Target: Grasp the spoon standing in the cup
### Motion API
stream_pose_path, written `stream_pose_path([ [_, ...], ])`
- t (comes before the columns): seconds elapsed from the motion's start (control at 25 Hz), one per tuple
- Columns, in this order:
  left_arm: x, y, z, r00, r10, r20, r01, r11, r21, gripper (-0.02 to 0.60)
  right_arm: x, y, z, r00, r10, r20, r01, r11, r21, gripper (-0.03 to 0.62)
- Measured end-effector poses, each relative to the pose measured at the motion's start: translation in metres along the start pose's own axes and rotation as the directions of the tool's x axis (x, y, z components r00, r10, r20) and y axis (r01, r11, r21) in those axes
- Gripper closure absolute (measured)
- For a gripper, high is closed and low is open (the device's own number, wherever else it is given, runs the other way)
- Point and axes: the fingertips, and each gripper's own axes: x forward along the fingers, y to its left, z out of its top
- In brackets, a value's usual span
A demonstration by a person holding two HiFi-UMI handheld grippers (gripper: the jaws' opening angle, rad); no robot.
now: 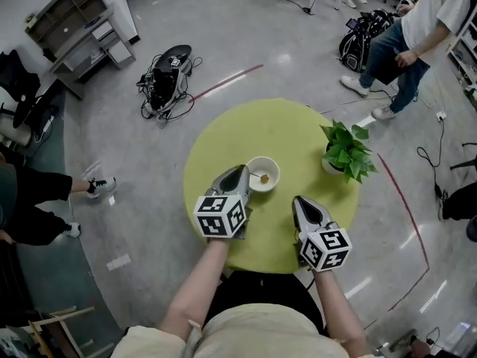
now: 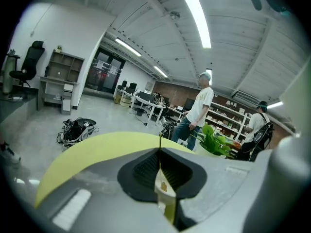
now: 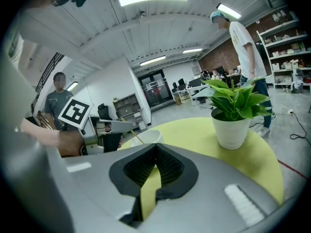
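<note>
- Fingers (image 2: 144,172) of the left gripper (image 2: 160,152) are clenched on the spoon (image 2: 160,141); its thin handle rises between the meeting tips.
- Spoon's long axis leans out of the cup (image 1: 274,165) toward the left gripper, with the bowl end inside the cup, near the middle of the table (image 1: 283,129).
- Any lift should likely follow that slant.
- Right gripper (image 3: 155,149) is clenched on nothing and sits apart from the cup; the left is nearer.
- Right gripper view shows the handle slanting from the cup to the left tips; head view hides that contact.
</note>
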Motion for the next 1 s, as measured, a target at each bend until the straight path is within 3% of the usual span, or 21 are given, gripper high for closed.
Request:
stream_pose_path([
  [1.0, -0.061, -0.016, 0.043, 0.986, -0.010, 0.165, 0.007, 1.000, 0.021, 0.575, -0.020, 0.021, 0.008, 0.999, 0.022, 0.047, -0.021, 0.999, -0.033, 0.592],
])
